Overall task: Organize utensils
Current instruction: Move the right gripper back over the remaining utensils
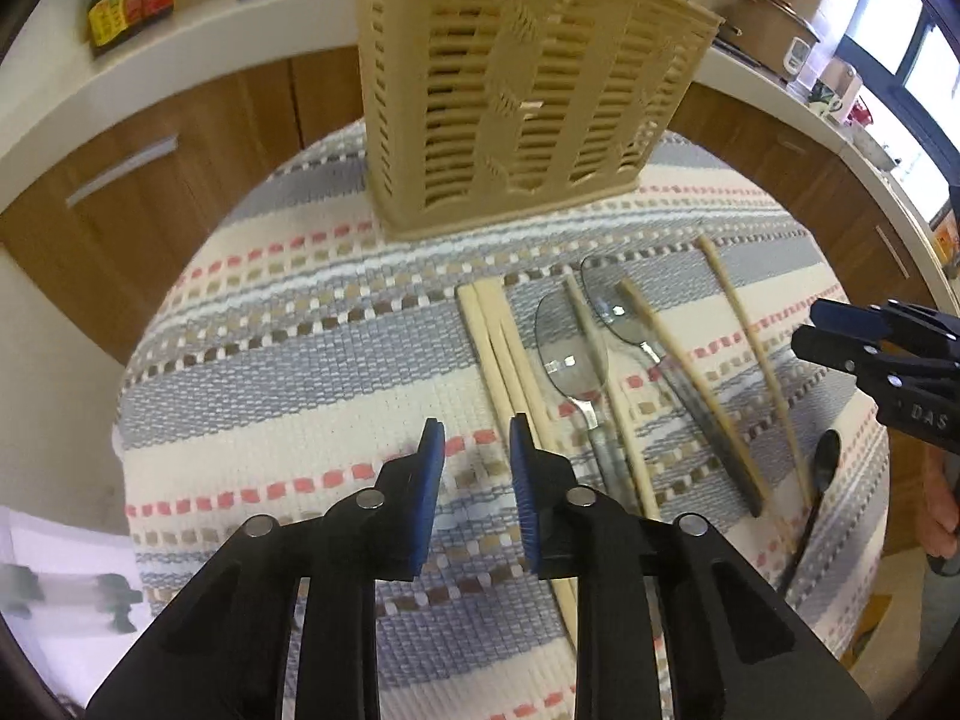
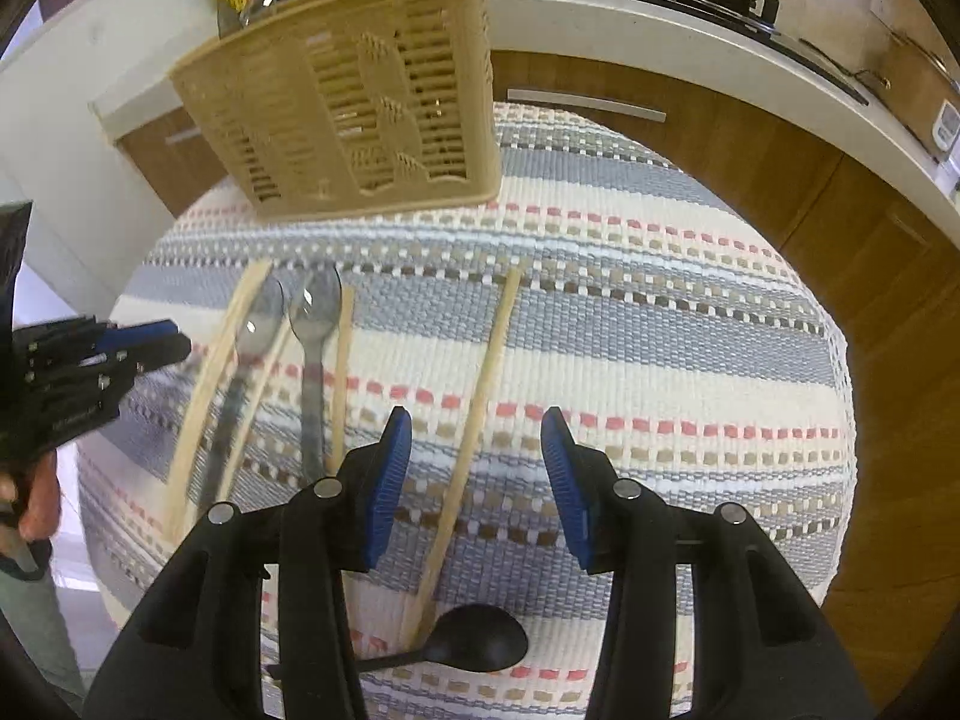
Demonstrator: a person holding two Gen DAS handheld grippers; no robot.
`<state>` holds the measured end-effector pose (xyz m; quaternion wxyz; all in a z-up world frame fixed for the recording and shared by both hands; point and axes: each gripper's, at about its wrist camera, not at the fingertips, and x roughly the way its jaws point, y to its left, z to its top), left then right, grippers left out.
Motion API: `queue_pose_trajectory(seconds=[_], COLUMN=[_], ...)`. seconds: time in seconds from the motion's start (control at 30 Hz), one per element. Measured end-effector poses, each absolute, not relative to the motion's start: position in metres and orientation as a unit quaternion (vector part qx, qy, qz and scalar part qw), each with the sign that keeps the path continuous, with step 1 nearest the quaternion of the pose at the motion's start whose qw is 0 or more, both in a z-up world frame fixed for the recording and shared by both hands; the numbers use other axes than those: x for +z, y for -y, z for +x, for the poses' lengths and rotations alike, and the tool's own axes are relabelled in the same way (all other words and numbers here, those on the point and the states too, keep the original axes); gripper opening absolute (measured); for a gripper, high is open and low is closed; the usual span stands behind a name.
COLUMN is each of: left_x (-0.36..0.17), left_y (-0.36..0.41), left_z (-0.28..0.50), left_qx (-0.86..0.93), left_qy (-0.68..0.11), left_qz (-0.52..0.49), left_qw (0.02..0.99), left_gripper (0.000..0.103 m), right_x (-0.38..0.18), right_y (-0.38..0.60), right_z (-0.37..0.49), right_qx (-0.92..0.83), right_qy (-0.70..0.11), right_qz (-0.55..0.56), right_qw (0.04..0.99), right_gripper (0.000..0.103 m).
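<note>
Blue-padded, the left hand-held gripper (image 1: 477, 450) hovers open and empty at lower centre, aimed up-frame over the striped cloth (image 1: 288, 360). Right of it, chopsticks (image 1: 510, 354) and two metal spoons (image 1: 570, 354) lie lengthwise, bowls toward the beige basket (image 1: 528, 90) at top.

Right view: the right hand-held gripper (image 2: 477, 450) gapes empty astride one chopstick (image 2: 474, 420); a black spoon (image 2: 480, 639) lies crosswise at bottom.

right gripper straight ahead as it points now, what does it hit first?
Probably the lone chopstick on the mat, lying between the open right gripper fingers. Beyond it only mat; the holder sits off left. Depth unclear.
</note>
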<state>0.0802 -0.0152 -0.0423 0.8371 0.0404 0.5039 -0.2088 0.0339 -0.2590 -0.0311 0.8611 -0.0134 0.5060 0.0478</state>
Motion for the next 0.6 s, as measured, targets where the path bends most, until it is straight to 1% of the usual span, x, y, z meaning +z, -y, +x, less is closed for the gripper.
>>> queue_pose_trajectory(seconds=[0.1, 0.2, 0.27, 0.43, 0.6], left_x=[-0.048, -0.053, -0.054, -0.056, -0.054], left_y=[0.016, 0.020, 0.024, 0.035, 0.042], left_z=[0.084, 0.086, 0.088, 0.100, 0.106], left_qx=[-0.223, -0.209, -0.210, -0.207, -0.201], left_qy=[-0.508, -0.506, -0.503, -0.508, -0.506], left_qz=[0.031, 0.050, 0.060, 0.059, 0.080], left_qw=[0.831, 0.836, 0.836, 0.834, 0.835], left_gripper=[0.020, 0.020, 0.022, 0.023, 0.023], right_x=[-0.034, -0.035, -0.036, -0.043, -0.048], right_y=[0.259, 0.261, 0.263, 0.268, 0.272], right_z=[0.032, 0.033, 0.033, 0.037, 0.040], right_qx=[0.046, 0.045, 0.043, 0.037, 0.035], right_qy=[-0.507, -0.510, -0.510, -0.514, -0.518], right_qz=[-0.018, -0.017, -0.017, -0.008, 0.001], right_qw=[0.861, 0.859, 0.859, 0.857, 0.854], right_gripper=[0.042, 0.042, 0.042, 0.042, 0.042])
